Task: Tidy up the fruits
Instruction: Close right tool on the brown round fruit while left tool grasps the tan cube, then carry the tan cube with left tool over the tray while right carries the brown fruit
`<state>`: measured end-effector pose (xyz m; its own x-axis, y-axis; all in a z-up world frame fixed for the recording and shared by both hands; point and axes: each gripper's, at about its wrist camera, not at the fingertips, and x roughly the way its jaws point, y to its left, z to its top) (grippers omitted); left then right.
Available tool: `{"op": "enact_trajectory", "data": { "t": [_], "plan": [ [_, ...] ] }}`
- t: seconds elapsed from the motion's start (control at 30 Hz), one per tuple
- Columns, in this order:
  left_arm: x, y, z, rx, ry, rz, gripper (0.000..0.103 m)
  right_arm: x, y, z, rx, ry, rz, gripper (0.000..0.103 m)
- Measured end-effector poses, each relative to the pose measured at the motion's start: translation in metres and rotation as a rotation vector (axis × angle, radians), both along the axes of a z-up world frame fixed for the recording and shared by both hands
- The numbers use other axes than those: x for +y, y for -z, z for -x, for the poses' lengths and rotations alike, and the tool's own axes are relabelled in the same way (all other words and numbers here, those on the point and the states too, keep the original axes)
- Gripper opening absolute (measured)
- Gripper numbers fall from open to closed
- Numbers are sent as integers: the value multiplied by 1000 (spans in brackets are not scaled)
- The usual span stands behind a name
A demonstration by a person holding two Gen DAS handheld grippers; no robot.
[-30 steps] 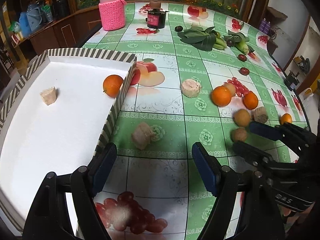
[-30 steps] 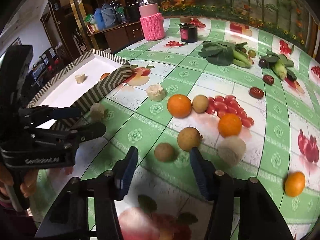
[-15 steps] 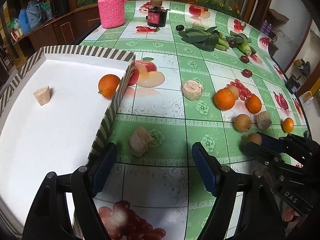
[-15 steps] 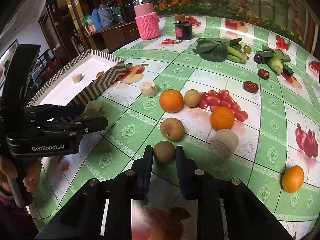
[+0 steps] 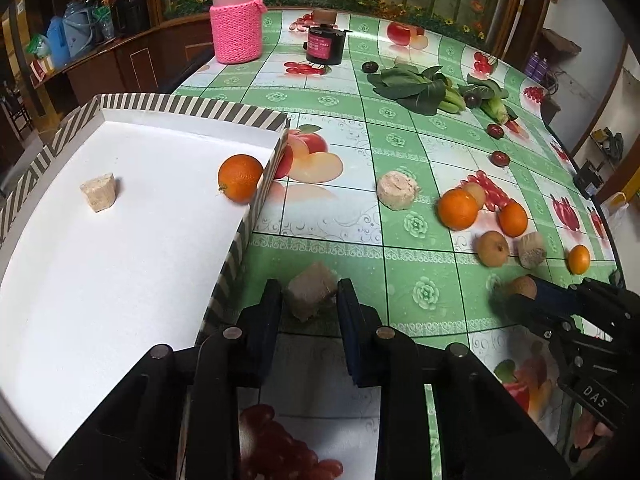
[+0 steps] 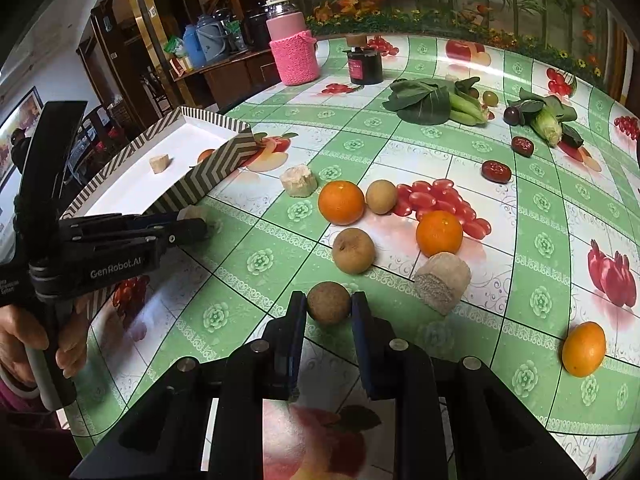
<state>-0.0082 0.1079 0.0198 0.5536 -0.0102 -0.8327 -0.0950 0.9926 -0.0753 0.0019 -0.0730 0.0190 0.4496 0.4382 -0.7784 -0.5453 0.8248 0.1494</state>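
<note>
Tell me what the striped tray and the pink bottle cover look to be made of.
Striped tray: probably cardboard, matte white inside, with thin, printed, sharply folded walls. Pink bottle cover: knitted or crocheted yarn, with visible stitch rows and a soft, fuzzy surface.

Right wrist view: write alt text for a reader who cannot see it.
The right gripper is shut on a small round brown fruit on a green fruit-print tablecloth. Oranges, more brown fruits and pale cut chunks lie beyond. At left, the left gripper pinches a chunk beside a striped tray.
</note>
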Motion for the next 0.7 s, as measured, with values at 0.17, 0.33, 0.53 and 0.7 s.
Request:
{"op": "enact_trajectory", "data": {
  "t": [0.17, 0.33, 0.53, 0.7],
  "plan": [
    [-9, -8, 13, -20, 22, 3, 25, -2, -6, 5, -3, 6, -14, 23],
    [-20, -21, 23, -61, 52, -19, 25, -5, -15, 12, -15, 17, -38, 23],
    [-25, -34, 31, -91, 68, -16, 25, -3, -27, 21, -37, 8, -54, 23],
    [-20, -43, 36, -119, 50, -41, 25, 3, -36, 24, -48, -3, -64, 23]
  ]
}}
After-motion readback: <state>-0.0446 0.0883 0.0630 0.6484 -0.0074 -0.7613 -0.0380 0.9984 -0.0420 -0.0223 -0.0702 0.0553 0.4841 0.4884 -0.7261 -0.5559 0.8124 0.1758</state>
